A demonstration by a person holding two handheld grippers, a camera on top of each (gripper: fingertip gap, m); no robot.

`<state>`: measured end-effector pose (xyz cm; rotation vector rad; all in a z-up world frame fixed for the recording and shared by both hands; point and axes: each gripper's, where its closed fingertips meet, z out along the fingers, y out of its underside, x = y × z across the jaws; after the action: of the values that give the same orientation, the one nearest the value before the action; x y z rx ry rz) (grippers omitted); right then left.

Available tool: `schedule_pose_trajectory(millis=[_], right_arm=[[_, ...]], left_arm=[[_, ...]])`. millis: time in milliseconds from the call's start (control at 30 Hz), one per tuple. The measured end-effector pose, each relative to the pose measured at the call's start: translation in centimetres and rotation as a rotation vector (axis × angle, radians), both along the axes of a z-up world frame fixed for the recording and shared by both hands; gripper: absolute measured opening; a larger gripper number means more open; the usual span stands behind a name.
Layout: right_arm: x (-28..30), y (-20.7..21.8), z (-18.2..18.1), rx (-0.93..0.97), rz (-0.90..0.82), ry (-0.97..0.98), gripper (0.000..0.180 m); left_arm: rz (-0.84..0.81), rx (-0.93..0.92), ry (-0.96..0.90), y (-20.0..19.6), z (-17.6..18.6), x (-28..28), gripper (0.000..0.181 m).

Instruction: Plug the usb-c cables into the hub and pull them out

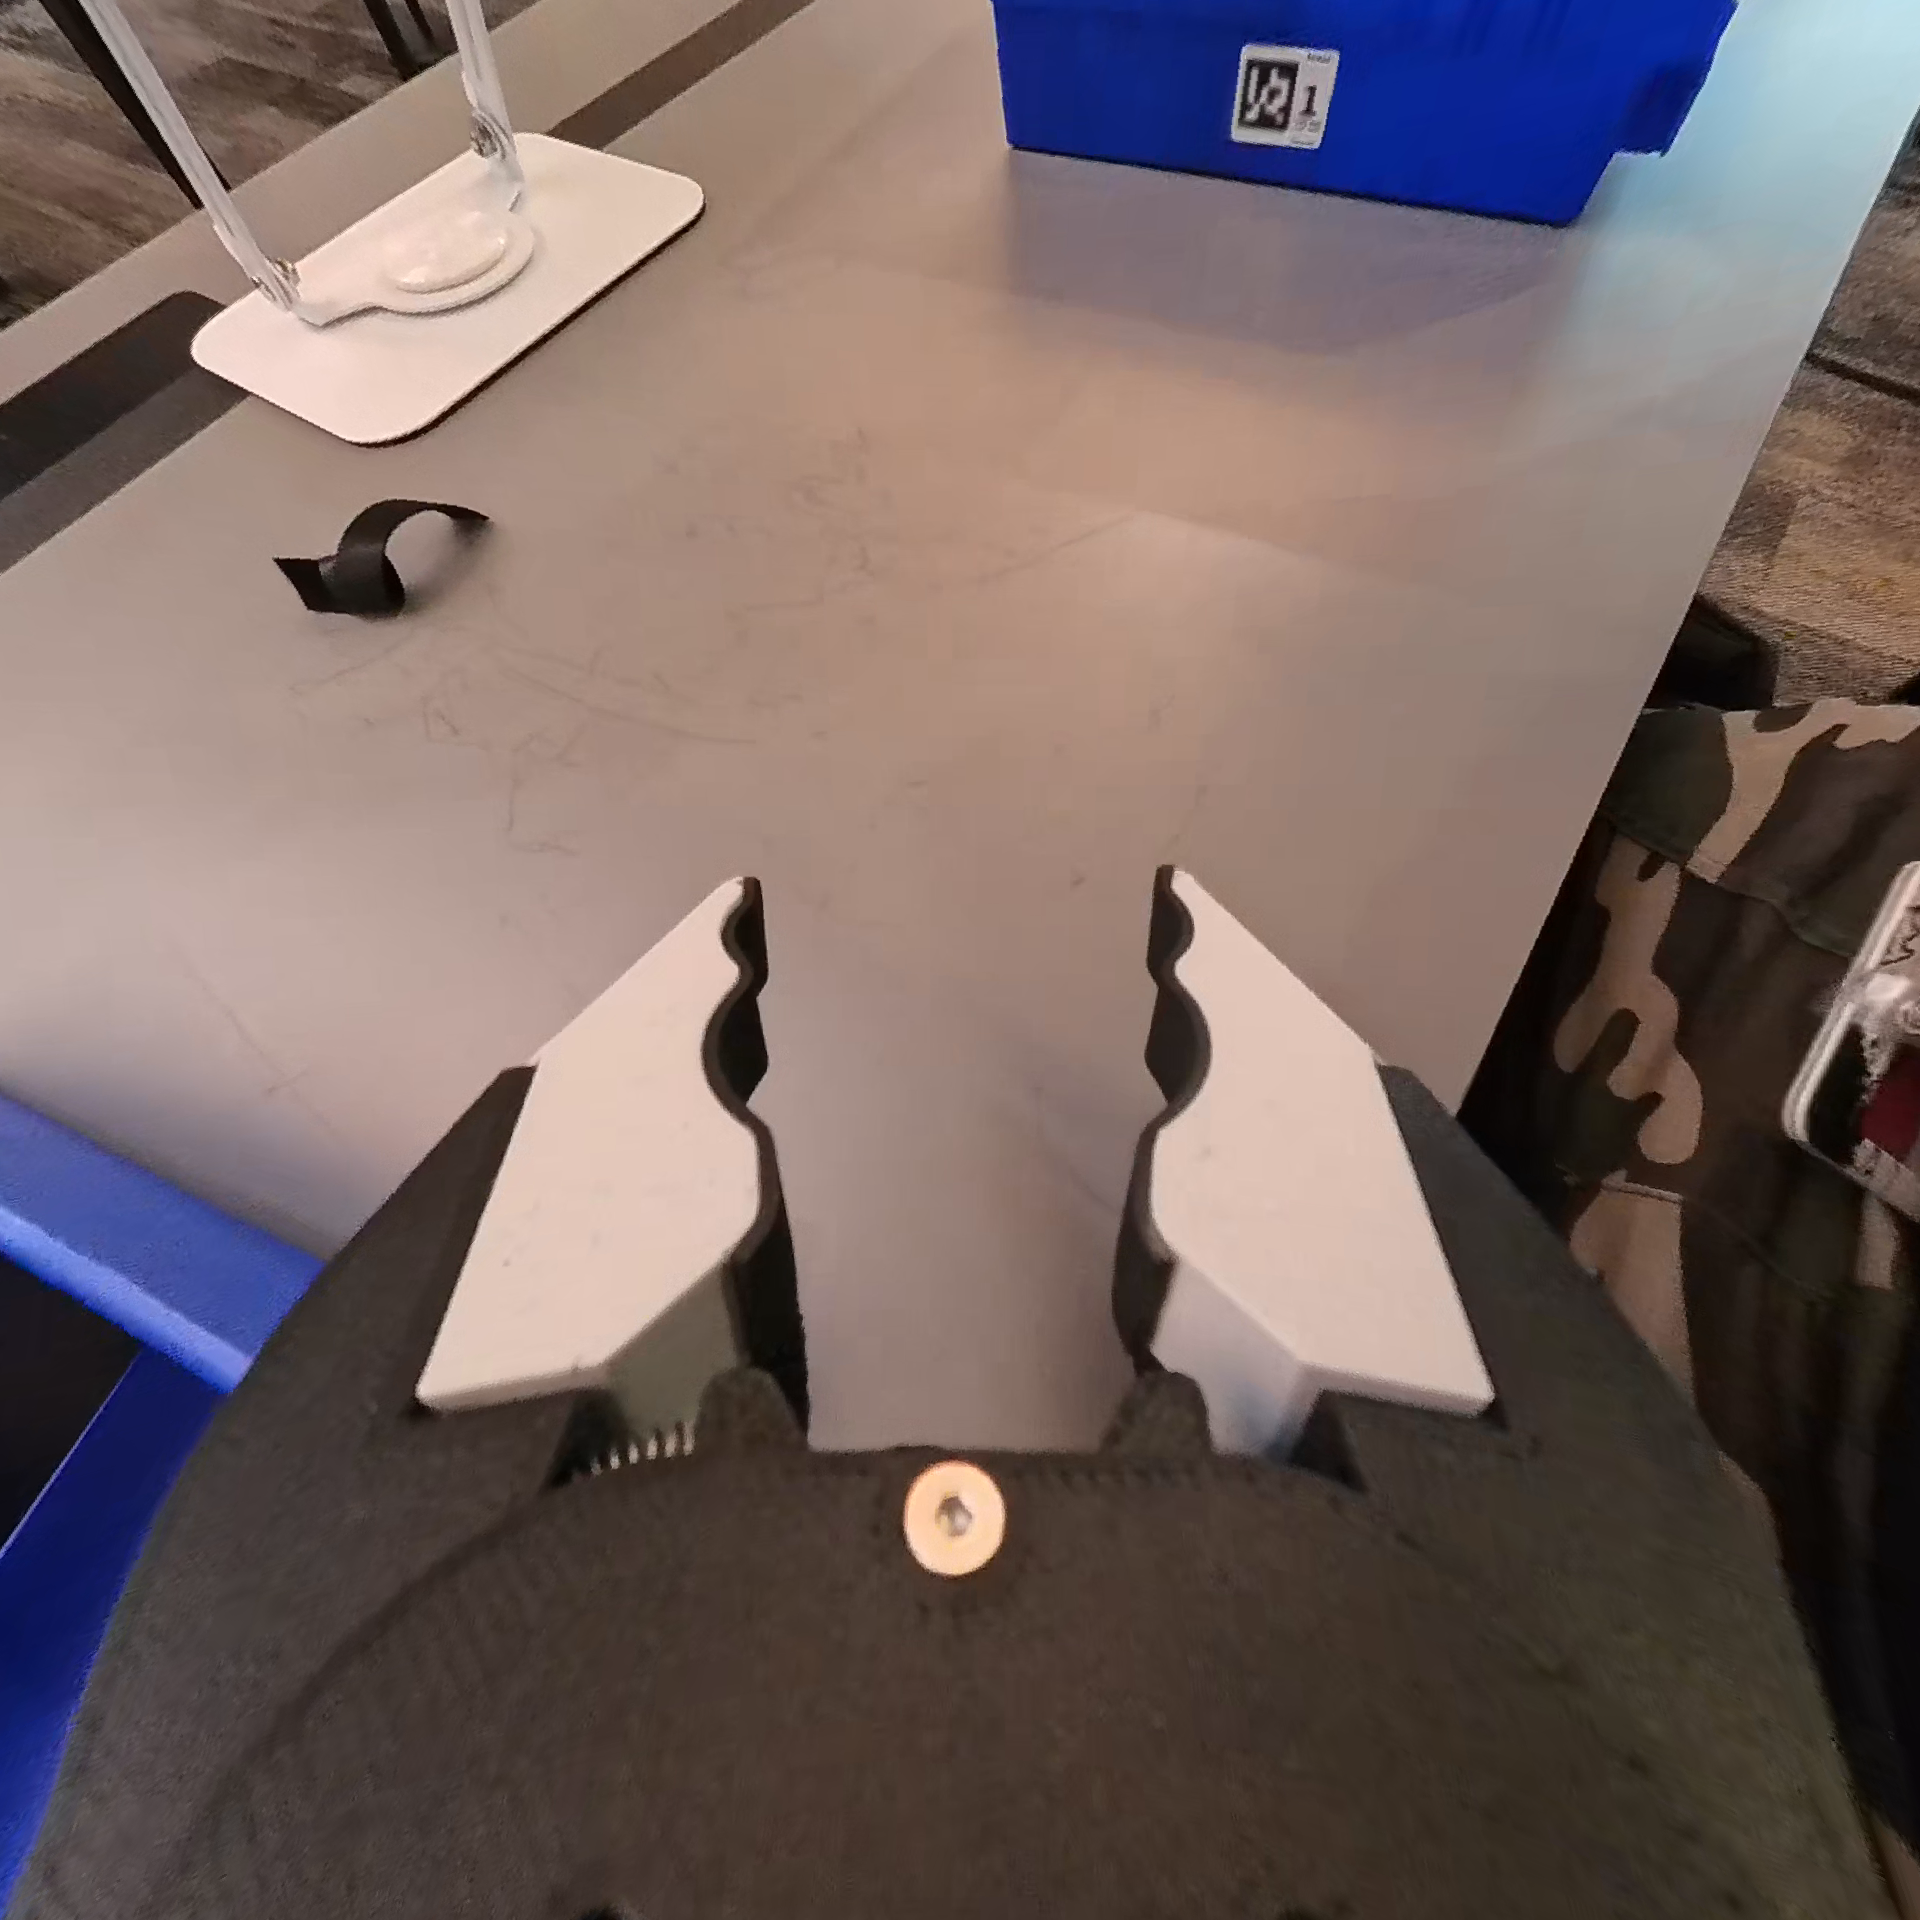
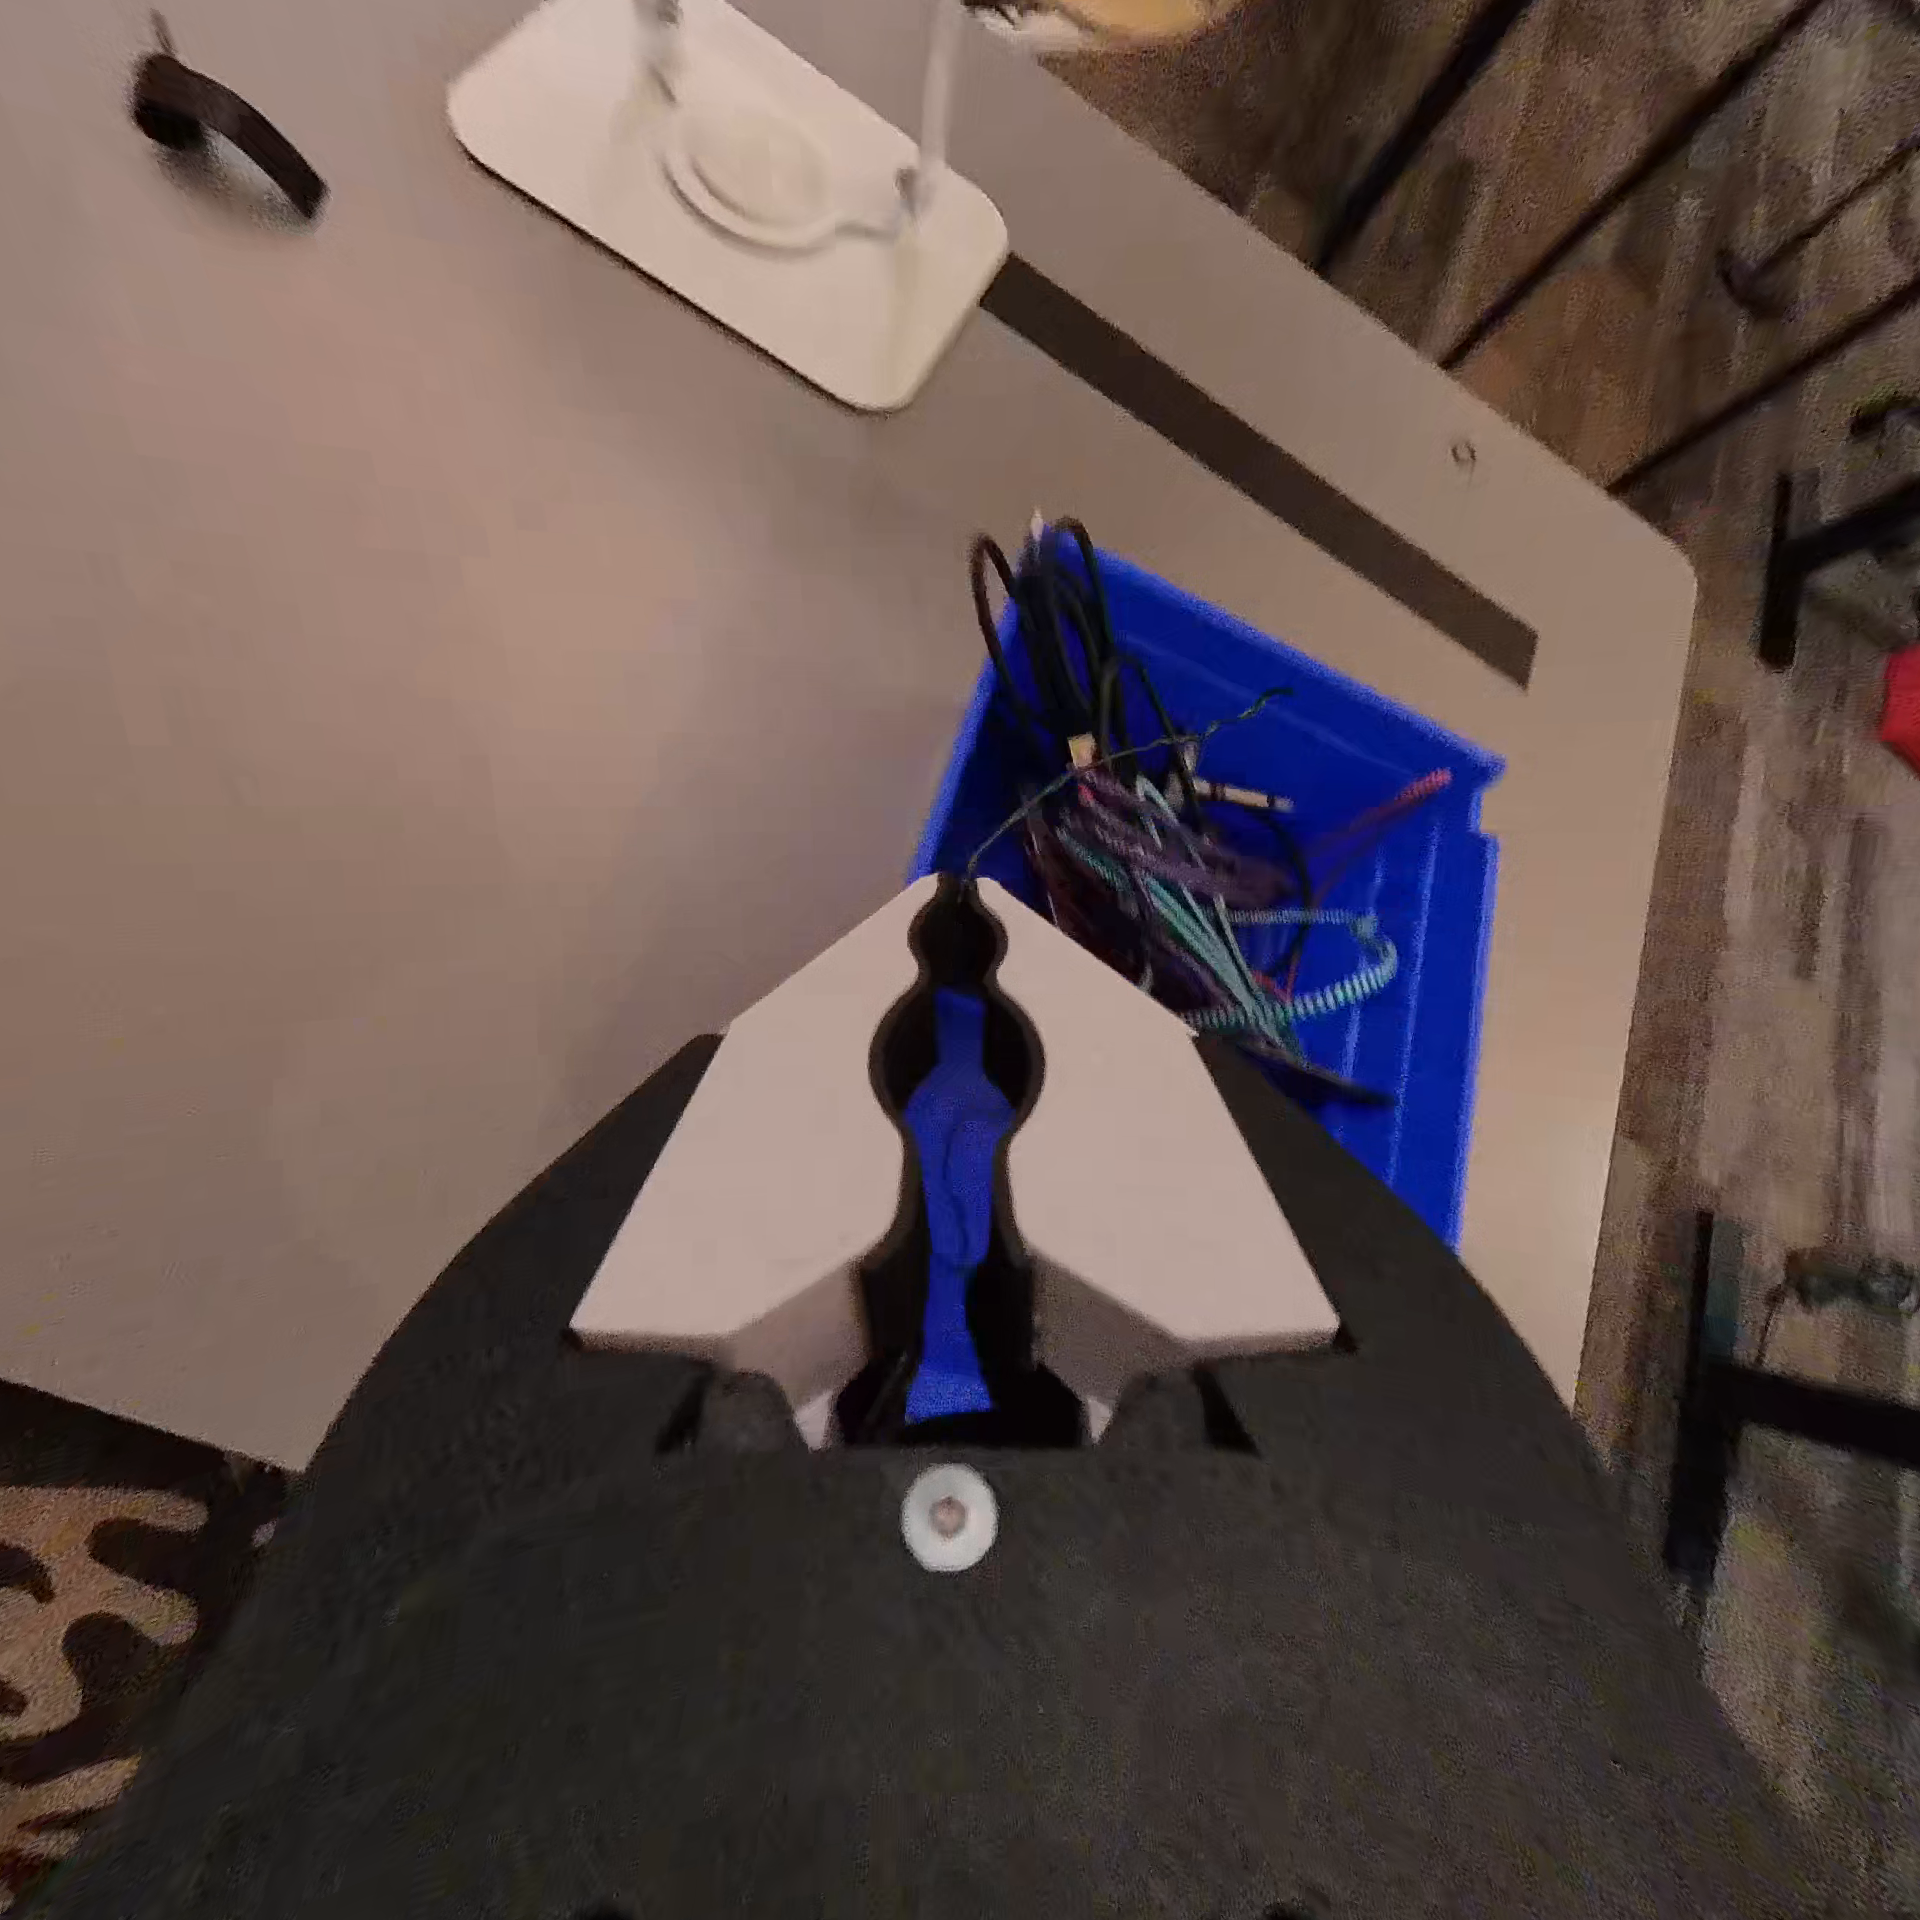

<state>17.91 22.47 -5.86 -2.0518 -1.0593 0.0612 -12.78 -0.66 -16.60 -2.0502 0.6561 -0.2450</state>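
My left gripper [image 1: 956, 881] is open and empty, held low over the grey table [image 1: 935, 571]. My right gripper [image 2: 958, 883] is shut at the near rim of a blue bin [image 2: 1434, 831]. Its tips pinch the end of a thin black twisted wire [image 2: 1122, 758] that rises out of the bin. The bin holds a tangle of cables [image 2: 1143, 883], black, purple and teal, with some plug ends showing. No hub shows in either view.
A white stand base [image 1: 447, 291] with clear legs and a curled black strap [image 1: 374, 561] lie on the table; both also show in the right wrist view, base [image 2: 727, 197] and strap [image 2: 223, 135]. Blue bins stand far [image 1: 1351, 104] and near left [image 1: 104, 1299]. Camouflage clothing [image 1: 1714, 935] is at the table's right edge. Some 40 cm of space lies between my two pairs of fingers.
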Motion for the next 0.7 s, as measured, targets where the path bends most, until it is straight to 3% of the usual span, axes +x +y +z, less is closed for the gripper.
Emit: schedule_pose_trajectory(millis=[200,267,300,433,533,700], right_arm=[[8.0,-0.3,-5.0,-0.111,-0.214,-0.032,0.001],[9.1,0.1,-6.7,-0.150,-0.260,-0.041,0.026],[9.5,0.3,-7.2,-0.160,-0.269,-0.045,0.028],[9.9,0.6,-5.3,-0.091,-0.291,-0.043,0.030],[6.0,0.0,-1.3,0.027,-0.172,-0.013,0.020],[-9.2,-1.9,0.6,0.042,0.183,0.090,0.032]], left_arm=[[-0.004,-0.002,0.025,0.0,-0.2,0.4,0.072],[-0.005,0.001,0.035,-0.1,-0.1,0.6,0.072],[-0.006,0.002,0.039,-0.1,-0.1,0.7,0.072],[-0.007,0.001,0.048,-0.1,-0.3,0.9,0.072],[-0.011,-0.010,0.047,0.1,-0.7,1.0,0.072],[-0.018,-0.014,0.052,0.0,-1.0,1.0,0.072]])
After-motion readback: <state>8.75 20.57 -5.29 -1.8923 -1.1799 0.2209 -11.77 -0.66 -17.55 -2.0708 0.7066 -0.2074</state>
